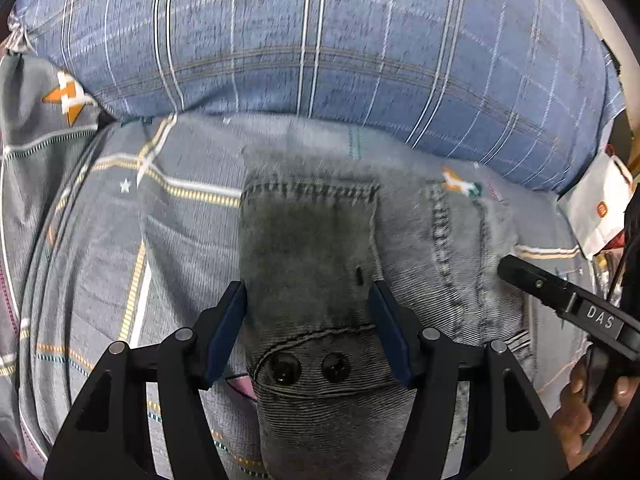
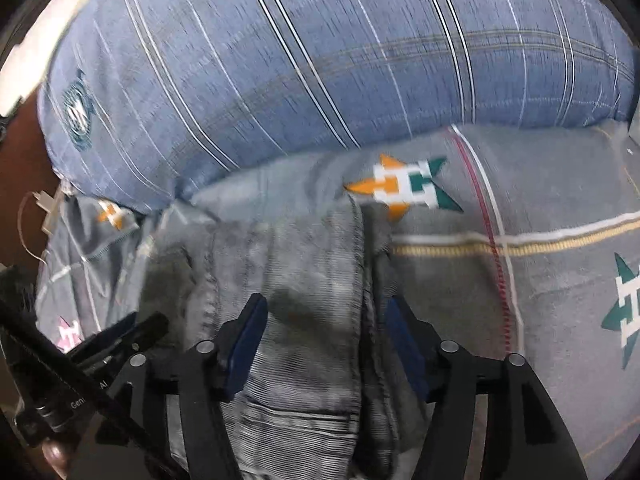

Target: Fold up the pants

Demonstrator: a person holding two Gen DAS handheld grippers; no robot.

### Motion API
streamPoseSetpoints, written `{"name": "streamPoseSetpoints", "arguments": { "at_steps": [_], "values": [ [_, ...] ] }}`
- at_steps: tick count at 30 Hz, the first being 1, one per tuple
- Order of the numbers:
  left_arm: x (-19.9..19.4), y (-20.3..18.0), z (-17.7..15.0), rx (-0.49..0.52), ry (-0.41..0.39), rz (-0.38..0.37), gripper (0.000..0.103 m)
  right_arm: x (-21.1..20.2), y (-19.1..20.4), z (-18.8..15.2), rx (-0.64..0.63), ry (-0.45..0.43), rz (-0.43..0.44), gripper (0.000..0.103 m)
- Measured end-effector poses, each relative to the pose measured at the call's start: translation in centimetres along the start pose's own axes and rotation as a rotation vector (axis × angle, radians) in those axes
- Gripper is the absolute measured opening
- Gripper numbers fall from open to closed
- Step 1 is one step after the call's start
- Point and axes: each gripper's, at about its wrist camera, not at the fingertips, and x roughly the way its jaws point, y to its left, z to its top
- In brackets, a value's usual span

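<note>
Grey washed jeans (image 1: pixel 308 232) lie folded on a grey patterned bedsheet (image 1: pixel 180 232). A pocket faces up, and two dark buttons (image 1: pixel 310 368) sit at the near end. My left gripper (image 1: pixel 308 300) is open, with its blue pads on either side of the jeans' narrow folded part. In the right wrist view the jeans (image 2: pixel 304 256) run between the jaws of my right gripper (image 2: pixel 326 320), which is also open, its pads apart from the cloth's thick seam edge. The right gripper's finger (image 1: pixel 560 296) shows at the right edge of the left wrist view.
A big blue plaid pillow (image 1: pixel 320 40) lies just behind the jeans and also fills the top of the right wrist view (image 2: pixel 320 60). A white bag (image 1: pixel 596 204) sits at the far right. A person's hand (image 1: pixel 580 412) holds the right gripper. The sheet (image 2: pixel 560 200) stretches out to the right.
</note>
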Motion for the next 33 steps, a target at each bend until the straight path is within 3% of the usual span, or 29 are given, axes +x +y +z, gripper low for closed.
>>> {"name": "streamPoseSetpoints", "arguments": {
  "at_steps": [4,7,9,13,15,18,21,25,28,30,32,33],
  "values": [
    [0.9,0.6,-0.1,-0.041,0.028,-0.031,0.062,1.9,-1.5,-0.2,0.083,0.087,0.079,0.055],
    [1.2,1.0,0.0,-0.056,0.04,-0.053,0.062,2.4,-1.6,-0.3,0.084,0.1,0.065,0.053],
    [1.3,1.0,-0.1,-0.059,0.038,-0.055,0.054,2.6,-1.3,-0.4,0.083,0.097,0.074,0.04],
    [0.4,0.3,-0.1,-0.031,-0.004,-0.031,0.028,2.0,-0.2,-0.5,0.044,0.062,0.03,0.02],
    [-0.3,0.5,0.1,-0.05,-0.028,-0.079,0.021,1.5,0.0,-0.4,0.045,0.043,0.029,0.014],
    [-1.7,0.7,0.9,-0.053,-0.092,-0.164,0.019,0.2,0.2,-0.2,0.046,0.009,0.037,0.013],
    [-2.4,0.1,1.7,-0.002,-0.141,-0.156,0.019,-1.4,0.3,0.2,0.032,-0.03,0.062,0.013],
    [-0.2,0.5,2.5,-0.002,-0.099,-0.132,0.023,-1.3,-0.1,0.9,0.027,-0.045,0.058,0.014],
    [0.9,0.7,2.5,-0.001,-0.061,-0.065,0.035,1.0,-0.8,0.9,0.026,0.037,0.036,0.025],
    [0.6,0.9,2.6,-0.024,-0.044,-0.081,0.035,0.9,-0.6,1.1,0.002,0.063,0.016,0.029],
    [-0.9,1.1,2.6,-0.045,-0.05,-0.085,0.039,-0.6,-0.3,1.1,-0.012,0.027,0.009,0.033],
    [-1.8,1.1,2.4,-0.049,-0.057,-0.082,0.043,-2.1,-0.1,1.1,-0.022,-0.012,-0.001,0.04]
  ]
}}
